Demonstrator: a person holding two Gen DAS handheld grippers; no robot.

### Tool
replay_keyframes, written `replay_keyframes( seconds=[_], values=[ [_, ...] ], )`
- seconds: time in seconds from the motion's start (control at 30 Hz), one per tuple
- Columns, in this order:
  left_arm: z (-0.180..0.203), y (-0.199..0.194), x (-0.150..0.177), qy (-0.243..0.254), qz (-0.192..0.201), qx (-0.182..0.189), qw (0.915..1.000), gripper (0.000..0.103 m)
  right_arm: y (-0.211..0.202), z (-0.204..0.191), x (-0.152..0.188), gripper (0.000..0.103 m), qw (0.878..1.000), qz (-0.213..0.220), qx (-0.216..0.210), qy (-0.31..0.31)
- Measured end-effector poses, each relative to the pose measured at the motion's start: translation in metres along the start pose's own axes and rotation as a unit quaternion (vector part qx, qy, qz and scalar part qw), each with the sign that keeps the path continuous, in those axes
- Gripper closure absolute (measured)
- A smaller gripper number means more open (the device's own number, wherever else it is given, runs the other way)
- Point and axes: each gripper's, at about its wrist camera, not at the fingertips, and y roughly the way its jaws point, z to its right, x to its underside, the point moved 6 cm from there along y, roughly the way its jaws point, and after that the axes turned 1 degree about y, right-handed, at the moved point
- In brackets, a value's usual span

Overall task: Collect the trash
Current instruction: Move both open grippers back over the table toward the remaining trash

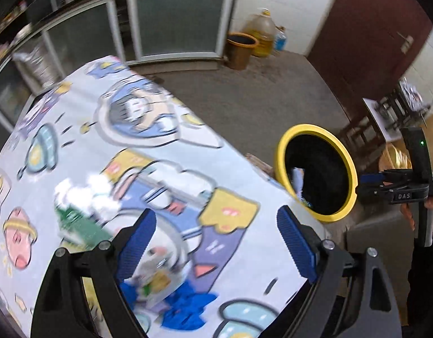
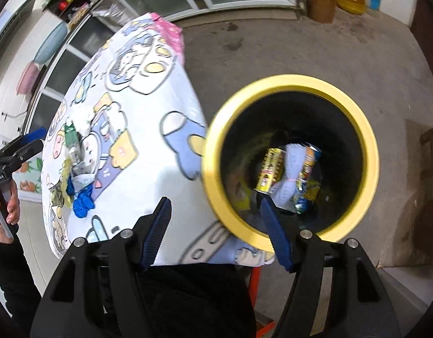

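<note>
- The left gripper (image 1: 216, 242) hangs over the surface (image 1: 165, 152), which wears a cartoon-print cloth; its blue fingers (image 1: 137, 239) stand wide apart with nothing between them.
- Below it lies a small heap of trash (image 1: 154, 281): a crumpled blue wrapper (image 1: 188, 307), a green packet (image 1: 78, 222) and white tissue (image 1: 84, 191).
- The right gripper (image 2: 216, 225) points down at the yellow-rimmed bin (image 2: 272, 87) beside the surface; its fingers (image 2: 157, 231) are partly open and empty.
- Inside the bin lie a yellow can (image 2: 270, 169), a pale blue cloth-like piece (image 2: 292, 174) and a colourful wrapper (image 2: 309, 180).
- A hand (image 2: 2, 214) holds the left gripper's handle.
</note>
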Motion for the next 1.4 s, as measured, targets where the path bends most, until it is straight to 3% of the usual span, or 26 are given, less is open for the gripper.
replay_keyframes(
  seconds=[0.33,0.7,1.4],
  values=[
    [-0.072,-0.042,0.056,-0.049,0.000,-0.036,0.9982,0.019,0.017,-0.088,-0.010,0.040,0.997,-0.013,0.001,-0.081],
    [-0.128,-0.064,0.110,-0.086,-0.012,-0.067,0.9940,0.018,0.033,-0.168,-0.018,0.039,0.987,-0.022,0.003,-0.156],
    [-0.190,-0.050,0.202,-0.091,-0.059,-0.087,0.9904,0.018,0.086,-0.231,-0.039,0.039,0.974,-0.061,0.006,-0.217]
  ],
)
